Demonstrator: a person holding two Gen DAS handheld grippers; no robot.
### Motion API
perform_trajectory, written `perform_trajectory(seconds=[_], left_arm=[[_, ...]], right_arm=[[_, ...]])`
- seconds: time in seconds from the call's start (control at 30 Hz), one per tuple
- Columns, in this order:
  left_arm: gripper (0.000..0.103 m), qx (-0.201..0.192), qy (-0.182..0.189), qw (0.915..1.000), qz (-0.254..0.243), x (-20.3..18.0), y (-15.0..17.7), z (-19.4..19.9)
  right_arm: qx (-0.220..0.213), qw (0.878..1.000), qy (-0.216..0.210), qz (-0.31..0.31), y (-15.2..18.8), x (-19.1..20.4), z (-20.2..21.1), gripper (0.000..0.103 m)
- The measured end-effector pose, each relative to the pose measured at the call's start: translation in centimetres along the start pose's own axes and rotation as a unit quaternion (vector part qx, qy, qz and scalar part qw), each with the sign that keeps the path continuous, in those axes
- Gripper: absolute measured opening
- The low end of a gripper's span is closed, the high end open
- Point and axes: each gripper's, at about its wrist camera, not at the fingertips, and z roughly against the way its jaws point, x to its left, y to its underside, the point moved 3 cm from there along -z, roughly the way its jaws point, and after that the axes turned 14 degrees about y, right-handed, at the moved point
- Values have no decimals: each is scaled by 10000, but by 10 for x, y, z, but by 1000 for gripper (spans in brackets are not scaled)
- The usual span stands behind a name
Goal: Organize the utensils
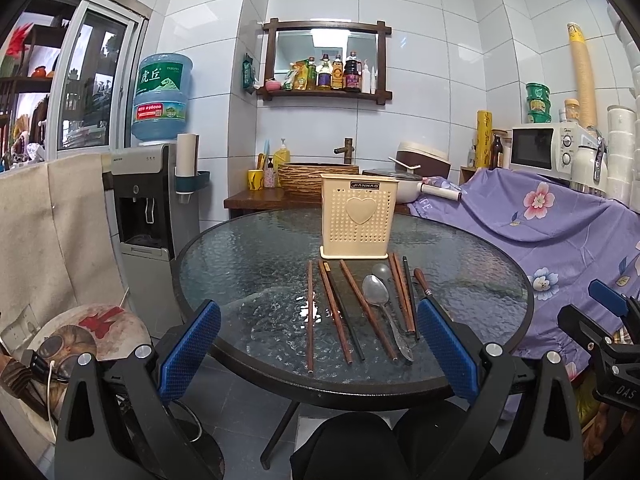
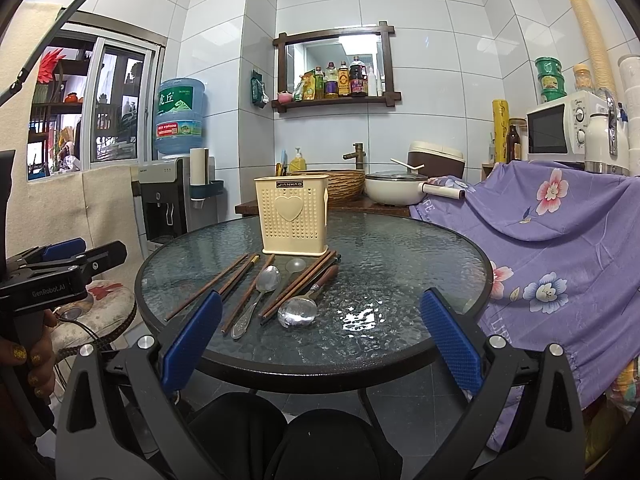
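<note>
A round table (image 1: 248,256) of rippled glass with a dark rim stands in a white-tiled kitchen corner, and the cream perforated utensil holder (image 1: 359,216) on its far side serves as the landmark. Far left of the holder is a sliding window (image 1: 94,80), then a water dispenser (image 1: 148,200) carrying a blue jug (image 1: 162,98) with Chinese characters on a green label. Above and behind the holder hangs a wooden-framed mirror shelf (image 1: 326,60) lined with sauce bottles; directly behind it sits a woven-look basin with a brass tap (image 1: 346,150). Right of the holder are a white pot (image 2: 394,188), a brown rice cooker (image 1: 424,156), a purple floral cloth (image 2: 560,216) and a white microwave (image 1: 544,152).

The holder bears a black tag reading JIANHAO above an embossed heart. The left gripper's body reads GenRobot.AI in the right wrist view.

Just in front of the holder lie the chopsticks (image 1: 310,316), brown and black, a metal spoon (image 1: 376,292), a translucent spoon (image 1: 381,271) and a wood-handled ladle (image 2: 298,312), all flat on the glass.

The left gripper (image 1: 320,352) and right gripper (image 2: 320,336) both hover at the near rim, jaws spread wide, holding nothing.
</note>
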Motion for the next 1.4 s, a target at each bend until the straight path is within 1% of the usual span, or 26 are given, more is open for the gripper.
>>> perform_trajectory(seconds=[1.23, 1.4], left_arm=[[97, 34, 3, 10000, -1, -4, 0, -2], [97, 71, 8, 10000, 8, -1, 4, -4]], right_arm=[[1, 10000, -2, -5, 1, -2, -2, 98], [10, 10000, -3, 1, 2, -2, -2, 98]])
